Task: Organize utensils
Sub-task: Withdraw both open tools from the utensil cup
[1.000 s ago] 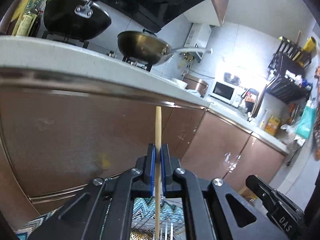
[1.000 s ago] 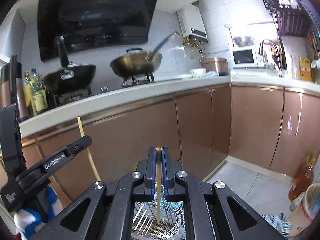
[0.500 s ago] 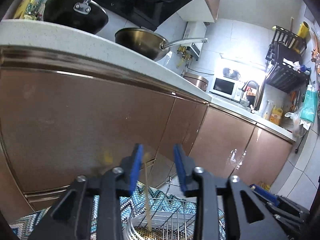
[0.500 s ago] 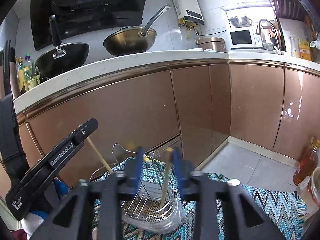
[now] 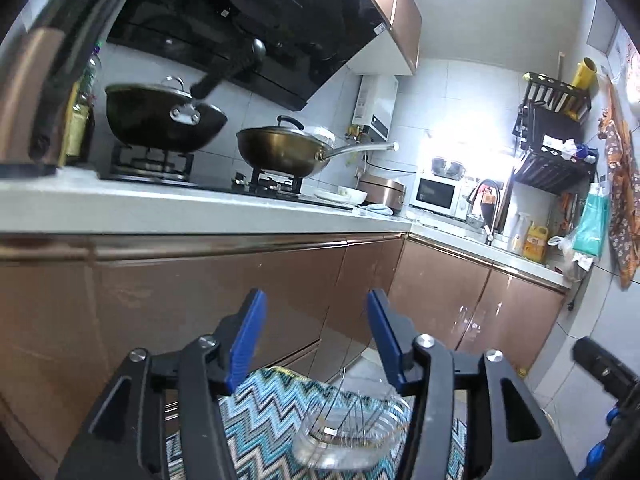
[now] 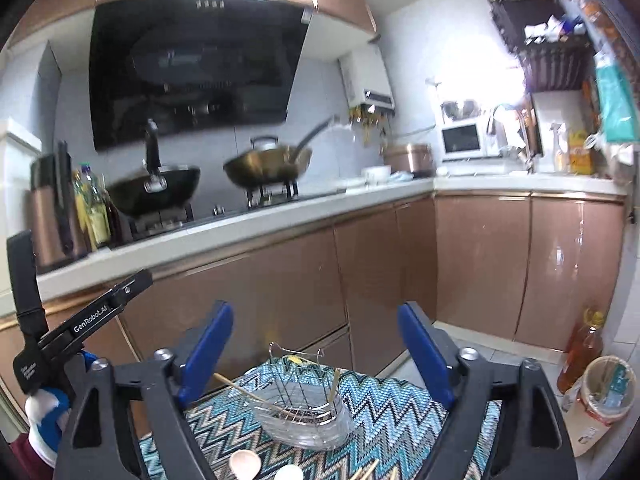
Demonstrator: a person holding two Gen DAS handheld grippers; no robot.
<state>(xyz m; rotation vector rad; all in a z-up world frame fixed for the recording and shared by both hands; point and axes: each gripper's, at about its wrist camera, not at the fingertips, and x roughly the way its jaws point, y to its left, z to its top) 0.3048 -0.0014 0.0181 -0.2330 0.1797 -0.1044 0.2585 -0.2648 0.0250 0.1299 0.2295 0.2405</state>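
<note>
Both the left tongs [image 5: 316,336] and the right tongs [image 6: 316,354] are being opened wide, with nothing held. Two chopsticks [image 6: 244,390] are leaning in the wire drainer basket [image 6: 304,408] on the zigzag mat [image 6: 400,408]. The light basket is at risk of being tipped by the long, slanted sticks, or knocked during the next pickup.

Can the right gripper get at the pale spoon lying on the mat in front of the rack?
Probably yes. The right gripper is empty, its jaws opening, and the spoon lies uncovered on the mat, in front of the rack, just below the fingers.
</note>
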